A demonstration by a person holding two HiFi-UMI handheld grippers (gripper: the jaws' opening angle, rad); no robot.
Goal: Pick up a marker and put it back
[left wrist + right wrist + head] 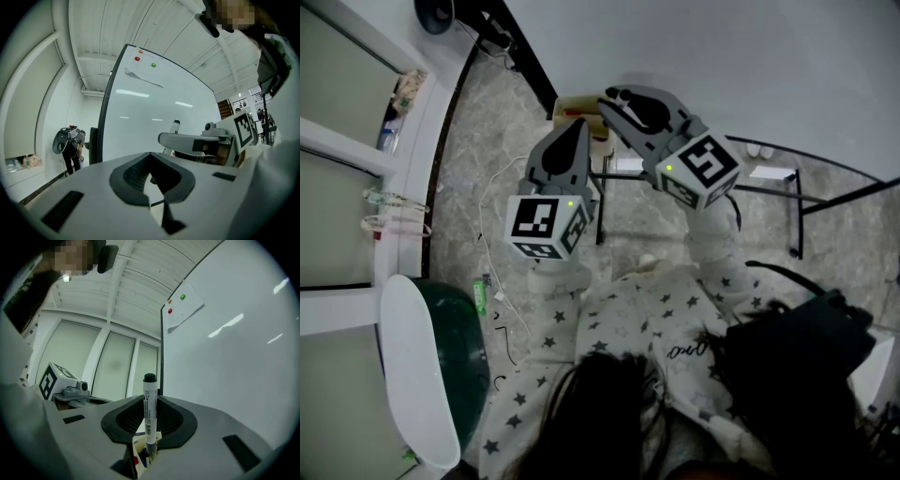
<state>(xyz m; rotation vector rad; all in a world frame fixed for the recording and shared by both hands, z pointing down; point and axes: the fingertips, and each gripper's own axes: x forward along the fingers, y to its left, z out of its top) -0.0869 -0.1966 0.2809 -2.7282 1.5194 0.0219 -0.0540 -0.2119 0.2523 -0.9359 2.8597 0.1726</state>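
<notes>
**Marker gripped in your right jaws, not yet back in its box**

Right gripper (149, 427): the jaws are partly closed on the marker (149, 411), with a pad pressing the barrel on each side. The marker lies straight along the jaws. Its black cap and upper barrel poke past the tips. Through the gap under its lower end you can see a box (139, 456) with red and blue shapes inside. They are probably other markers, but too little shows to be sure.

Left gripper (151, 180): the jaws are drawn together with nothing between them. It hangs just beside your right gripper. Both are raised close to the whiteboard (750, 56).

The head view shows the cream box near the whiteboard's edge, just beyond your right jaw tips. I judge that to be the return spot.

Risks from here:
- The cap sticks out ahead of the jaws, and the whiteboard is close on that side. A knock there could twist the barrel in the pads or lever it loose.
- The jaws hide most of the box from you. If you lower blind, the marker may land on the rim or on the box's contents, then tip out.
- If you open before the lower end is inside the box, the round barrel drops to the floor and rolls.
- The left gripper crowds your path, so a bump on the way down would shift your aim.
</notes>
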